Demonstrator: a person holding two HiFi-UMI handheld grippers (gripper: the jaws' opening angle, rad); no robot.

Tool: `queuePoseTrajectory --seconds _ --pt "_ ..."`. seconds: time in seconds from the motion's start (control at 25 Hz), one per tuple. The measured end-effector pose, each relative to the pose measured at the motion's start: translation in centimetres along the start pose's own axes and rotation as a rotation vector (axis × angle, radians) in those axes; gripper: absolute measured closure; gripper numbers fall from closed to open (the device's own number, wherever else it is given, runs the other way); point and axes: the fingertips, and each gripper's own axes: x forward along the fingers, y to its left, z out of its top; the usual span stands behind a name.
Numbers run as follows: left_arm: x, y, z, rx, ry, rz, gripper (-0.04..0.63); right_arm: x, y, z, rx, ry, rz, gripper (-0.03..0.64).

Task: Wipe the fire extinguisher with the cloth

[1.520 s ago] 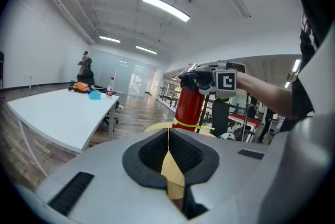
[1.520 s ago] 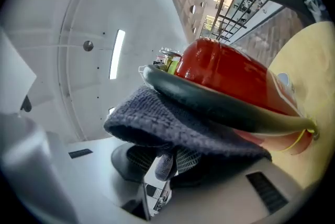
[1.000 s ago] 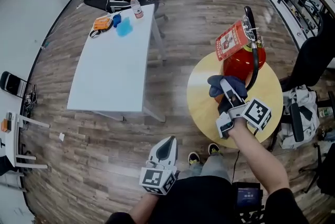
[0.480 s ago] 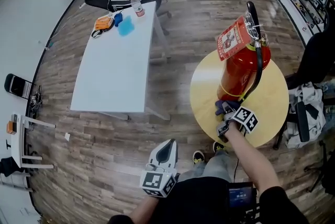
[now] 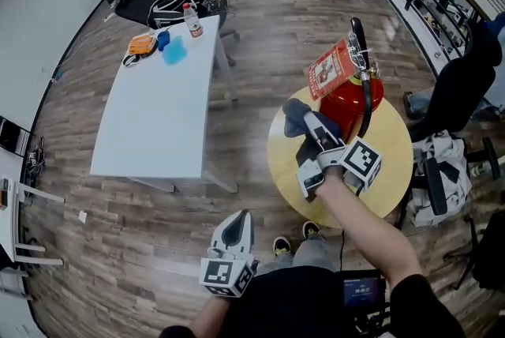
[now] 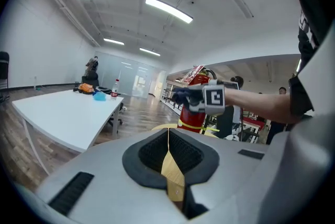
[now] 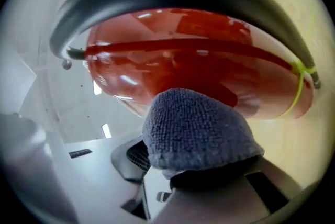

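- Head view: the fire extinguisher stands on a round yellow table, with a red tag at its top and a black hose running down its side. The right gripper reaches in from the near side, its jaws clamped on a dark blue cloth held at the left side of the red cylinder. The left gripper hangs low by the person's body, well apart from the table. A long white table stands to the left with a bottle at its far end.
- Left gripper view: the jaws are closed together with nothing between them, and they point toward the extinguisher and the right gripper.
- Right gripper view: the cloth fills the closed jaws and bulges out in front, right up against the red cylinder; the hose curves overhead.
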Motion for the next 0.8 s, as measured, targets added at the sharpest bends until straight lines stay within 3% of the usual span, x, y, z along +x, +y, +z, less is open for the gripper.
queuePoseTrajectory --seconds 0.16,0.32,0.48,0.8 --pt "0.1 -0.1 0.8 -0.01 -0.024 -0.011 0.572 0.4 8.3 1.6 0.031 -0.092 0.135 0.546" --pt "-0.2 0.0 1.3 -0.006 -0.041 -0.013 0.572 -0.2 9.0 1.8 0.038 -0.126 0.128 0.546" --pt "-0.4 0.8 1.4 -0.005 -0.044 0.004 0.572 -0.4 6.4 1.7 -0.02 -0.139 0.083 0.546" --pt "-1.3 1.6 -0.3 0.002 0.018 0.034 0.572 -0.8 -5.1 -0.1 -0.111 -0.137 -0.08 0.546"
